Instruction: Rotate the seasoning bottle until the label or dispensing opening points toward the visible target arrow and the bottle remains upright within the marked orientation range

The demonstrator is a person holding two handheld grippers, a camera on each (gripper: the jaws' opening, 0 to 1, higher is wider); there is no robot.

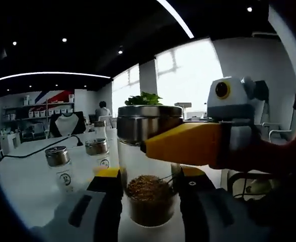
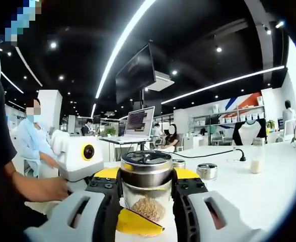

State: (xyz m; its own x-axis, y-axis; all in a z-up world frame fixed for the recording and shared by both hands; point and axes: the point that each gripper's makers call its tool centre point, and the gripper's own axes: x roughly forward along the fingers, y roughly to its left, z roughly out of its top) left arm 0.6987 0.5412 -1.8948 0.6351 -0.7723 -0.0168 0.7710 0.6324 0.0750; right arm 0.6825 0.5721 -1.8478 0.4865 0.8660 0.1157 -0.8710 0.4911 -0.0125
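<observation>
No legible text anywhere. Round dark emblems on two small clear glass shakers with metal lids [image 1: 59, 166], left of the left gripper's jaws, too small to read. Open laptop's lit screen [image 2: 139, 122], beyond the right gripper's jaws, blurred past reading.

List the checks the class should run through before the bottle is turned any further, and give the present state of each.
1. Seasoning bottle upright: ok.
2. Right gripper jaws around the bottle below its metal cap: ok.
3. Left gripper jaws flank the lower glass; firm contact: cannot tell.
4. Target arrow and marked range located: cannot tell.
5. Label or opening direction: cannot tell.
6. Spare shakers apart from the bottle on the white table: ok.
</observation>
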